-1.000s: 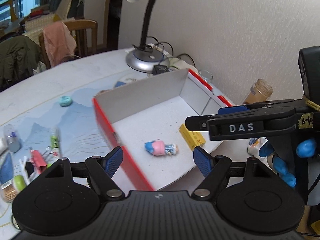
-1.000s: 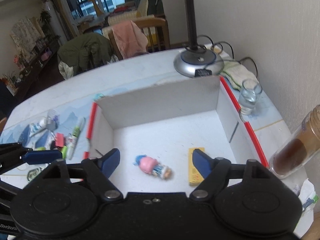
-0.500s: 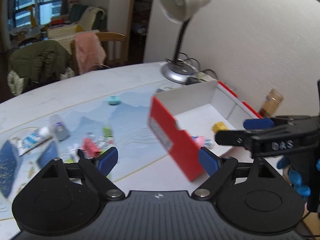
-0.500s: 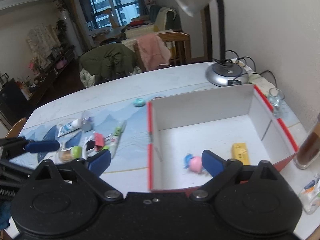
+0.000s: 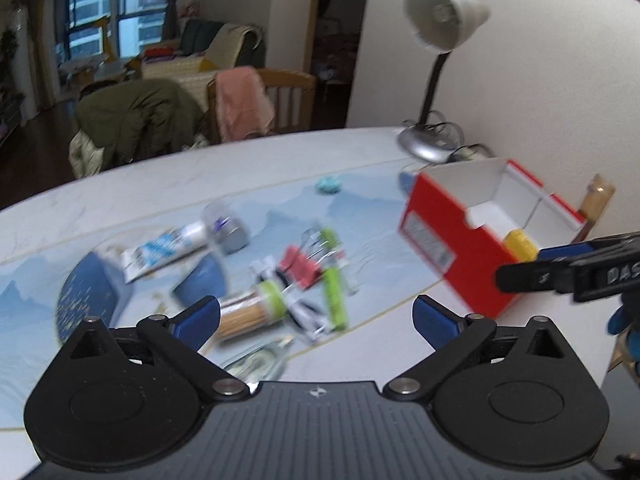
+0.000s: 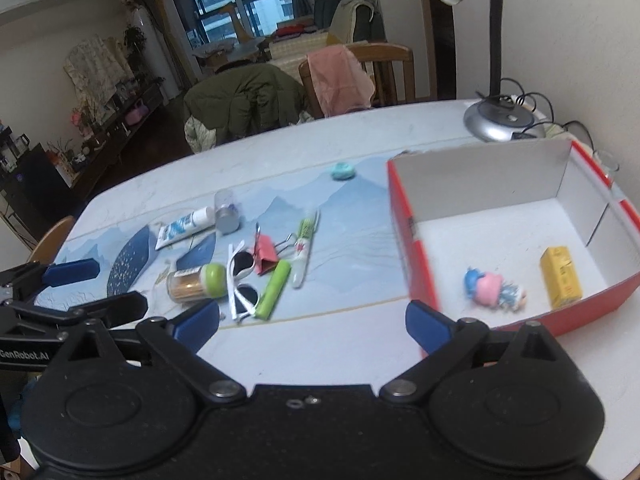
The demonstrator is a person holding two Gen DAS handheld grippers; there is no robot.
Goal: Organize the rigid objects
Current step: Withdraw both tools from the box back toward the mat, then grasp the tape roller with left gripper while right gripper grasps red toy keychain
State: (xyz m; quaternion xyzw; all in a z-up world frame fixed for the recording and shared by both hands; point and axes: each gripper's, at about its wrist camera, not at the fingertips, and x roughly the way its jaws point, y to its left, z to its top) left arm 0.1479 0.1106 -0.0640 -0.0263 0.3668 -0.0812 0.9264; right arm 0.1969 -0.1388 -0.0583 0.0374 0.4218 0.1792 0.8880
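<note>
A red box (image 6: 412, 240) with a white inside stands at the right of the table and holds a pink-and-blue doll (image 6: 494, 290) and a small yellow carton (image 6: 560, 276). Left of it, on the blue mat, lie loose items: white sunglasses (image 6: 240, 280), a green tube (image 6: 274, 288), a red binder clip (image 6: 264, 258), a toothpick jar (image 6: 196, 282), a toothpaste tube (image 6: 184, 226) and a teal lump (image 6: 343, 171). My left gripper (image 5: 316, 316) hangs over this pile, its jaws opening with nothing between them. My right gripper (image 6: 312, 320) is open and empty near the box's left wall.
A desk lamp (image 5: 440, 24) stands at the back right by the wall, its cables beside the base (image 6: 500, 120). A drinking glass (image 6: 606, 160) and a brown jar (image 5: 598, 200) stand right of the box. Chairs draped with clothes line the far table edge.
Both grippers have swung left, away from over the box toward the loose pile, and both jaws have spread wider. The doll and yellow carton stay in the box.
</note>
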